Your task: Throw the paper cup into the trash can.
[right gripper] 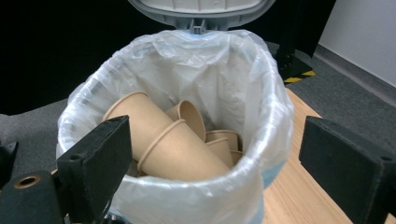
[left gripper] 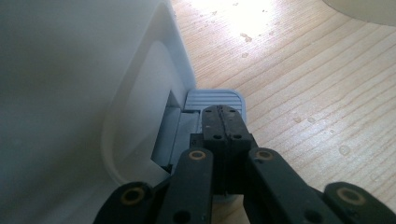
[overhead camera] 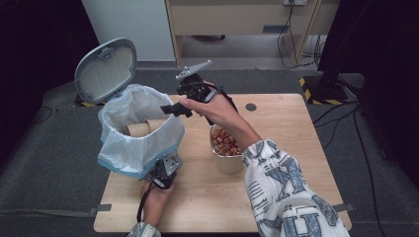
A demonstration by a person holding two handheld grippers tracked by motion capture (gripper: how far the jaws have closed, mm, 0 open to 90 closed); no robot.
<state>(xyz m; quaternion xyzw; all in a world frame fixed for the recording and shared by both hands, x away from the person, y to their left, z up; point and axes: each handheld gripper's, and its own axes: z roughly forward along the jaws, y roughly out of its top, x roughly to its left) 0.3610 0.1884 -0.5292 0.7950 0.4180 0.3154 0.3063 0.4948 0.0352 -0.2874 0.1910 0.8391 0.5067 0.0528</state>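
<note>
Brown paper cups [right gripper: 173, 144] lie jumbled in the lined bin [overhead camera: 141, 131], which stands at the bench's [overhead camera: 276, 197] left edge with its grey lid [overhead camera: 106, 69] tipped up. The left gripper [left gripper: 223, 122] – fingers clenched on nothing – presses the pedal [left gripper: 215, 99]; best to keep that pressure steady until the right gripper [overhead camera: 174, 109] is clear of the rim. Its fingers [right gripper: 95, 161] stand released above the cups – empty, apart.
</note>
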